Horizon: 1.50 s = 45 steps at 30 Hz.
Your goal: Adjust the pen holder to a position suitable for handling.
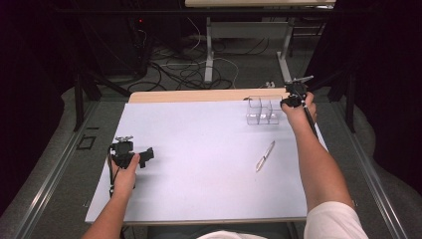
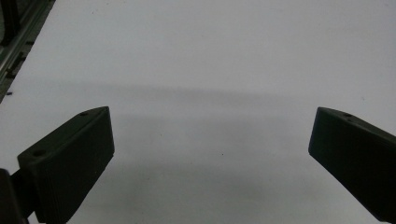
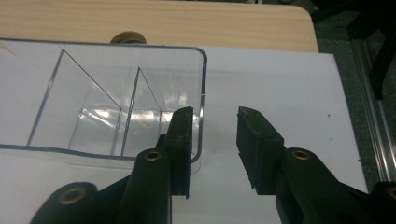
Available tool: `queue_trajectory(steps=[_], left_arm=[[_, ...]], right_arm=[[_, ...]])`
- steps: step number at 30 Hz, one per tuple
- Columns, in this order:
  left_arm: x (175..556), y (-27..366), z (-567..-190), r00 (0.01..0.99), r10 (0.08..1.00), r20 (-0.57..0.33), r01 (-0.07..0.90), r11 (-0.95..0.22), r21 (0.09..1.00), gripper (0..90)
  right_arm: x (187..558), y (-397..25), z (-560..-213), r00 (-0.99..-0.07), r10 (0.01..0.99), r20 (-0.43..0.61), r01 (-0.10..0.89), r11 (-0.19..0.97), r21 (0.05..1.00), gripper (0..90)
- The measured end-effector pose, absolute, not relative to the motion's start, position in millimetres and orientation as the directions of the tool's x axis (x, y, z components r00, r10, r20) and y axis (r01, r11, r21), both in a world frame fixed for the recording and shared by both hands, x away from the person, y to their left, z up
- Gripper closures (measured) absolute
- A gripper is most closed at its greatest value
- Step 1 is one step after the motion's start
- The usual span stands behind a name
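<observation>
Right tongs (image 3: 212,140) are spread apart at the clear box (image 3: 116,107), 1 jaw inside its near corner wall and 1 outside. Box sits at the worktop's (image 1: 199,149) far right; left tongs (image 2: 210,154) gape wide over bare sheet, well apart from it.

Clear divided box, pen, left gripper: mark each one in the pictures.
Clear divided box (image 3: 93,100): right gripper view, on an inner partition wall.
Pen (image 1: 265,156): high view, on the middle of its barrel.
Left gripper (image 2: 210,154): left gripper view, midway between its two fingers, which stand wide apart.
</observation>
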State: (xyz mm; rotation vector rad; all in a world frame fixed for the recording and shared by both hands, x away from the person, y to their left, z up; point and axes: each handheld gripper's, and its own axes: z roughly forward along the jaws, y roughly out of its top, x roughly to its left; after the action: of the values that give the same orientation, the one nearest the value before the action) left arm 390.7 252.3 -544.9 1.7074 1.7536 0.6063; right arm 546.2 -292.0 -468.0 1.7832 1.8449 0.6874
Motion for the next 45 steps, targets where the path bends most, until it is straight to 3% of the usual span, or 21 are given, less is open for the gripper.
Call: queue_trajectory(steps=[18, 22, 32, 45], left_arm=[[390.4, 254.3, -546.5, 0.016, 0.991, -0.129, 0.728, 0.077, 0.681, 0.2], [390.4, 254.4, -547.4, 0.016, 0.992, -0.127, 0.729, 0.075, 0.681, 0.1], [391.6, 254.4, -548.9, 0.022, 0.992, -0.125, 0.733, 0.069, 0.677, 0.2], [393.6, 249.4, -550.7, 0.027, 0.992, -0.120, 0.737, 0.061, 0.673, 0.2]], right_arm=[[561.2, -282.8, -487.7, 0.026, 1.000, -0.001, 0.767, -0.019, 0.642, 80.7], [563.9, -279.4, -486.2, 0.029, 1.000, 0.006, 0.777, -0.027, 0.629, 87.5], [562.7, -270.8, -480.5, 0.077, 0.997, -0.009, 0.790, -0.056, 0.610, 88.4], [543.6, -264.8, -479.5, 0.033, 0.999, 0.000, 0.803, -0.026, 0.595, 88.5]])
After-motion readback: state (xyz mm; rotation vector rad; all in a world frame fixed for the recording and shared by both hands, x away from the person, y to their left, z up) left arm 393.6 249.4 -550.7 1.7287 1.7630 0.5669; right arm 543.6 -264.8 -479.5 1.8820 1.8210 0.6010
